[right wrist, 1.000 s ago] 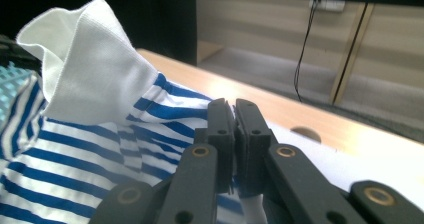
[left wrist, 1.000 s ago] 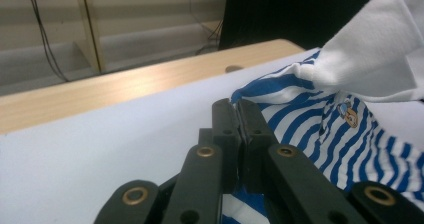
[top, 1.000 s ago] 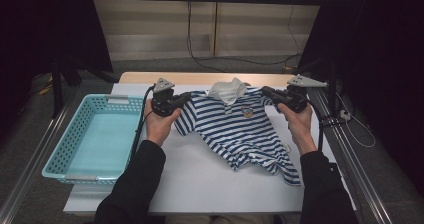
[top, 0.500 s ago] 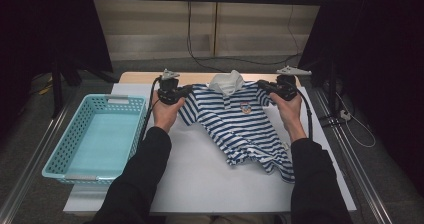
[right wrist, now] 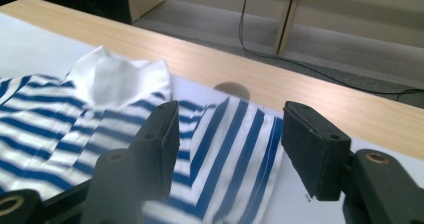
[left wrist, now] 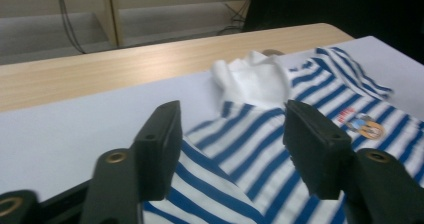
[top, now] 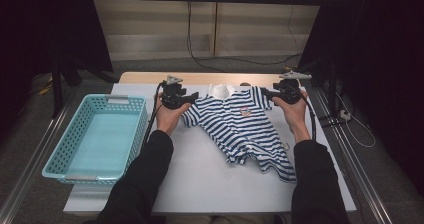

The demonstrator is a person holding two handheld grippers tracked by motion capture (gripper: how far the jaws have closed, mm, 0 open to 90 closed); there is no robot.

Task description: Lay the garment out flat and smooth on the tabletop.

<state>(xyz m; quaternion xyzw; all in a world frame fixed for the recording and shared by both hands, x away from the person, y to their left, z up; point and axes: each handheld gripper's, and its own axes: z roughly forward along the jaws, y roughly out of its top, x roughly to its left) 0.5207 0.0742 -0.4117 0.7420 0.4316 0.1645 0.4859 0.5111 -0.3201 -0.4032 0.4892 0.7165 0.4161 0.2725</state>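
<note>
1. A blue-and-white striped polo shirt (top: 245, 129) lies flat on the white worktop (top: 200, 174), its white collar (top: 220, 90) toward the far edge.
2. The left hand-held gripper (top: 187, 100) sits at the shirt's left sleeve; its jaws have just been opening and stand apart over the striped cloth, not pinching it.
3. The right hand-held gripper (top: 265, 92) is at the right sleeve, jaws likewise just opened, cloth below them but unpinched.
4. A light blue basket (top: 60, 156) stands left of the shirt, well apart.
</note>
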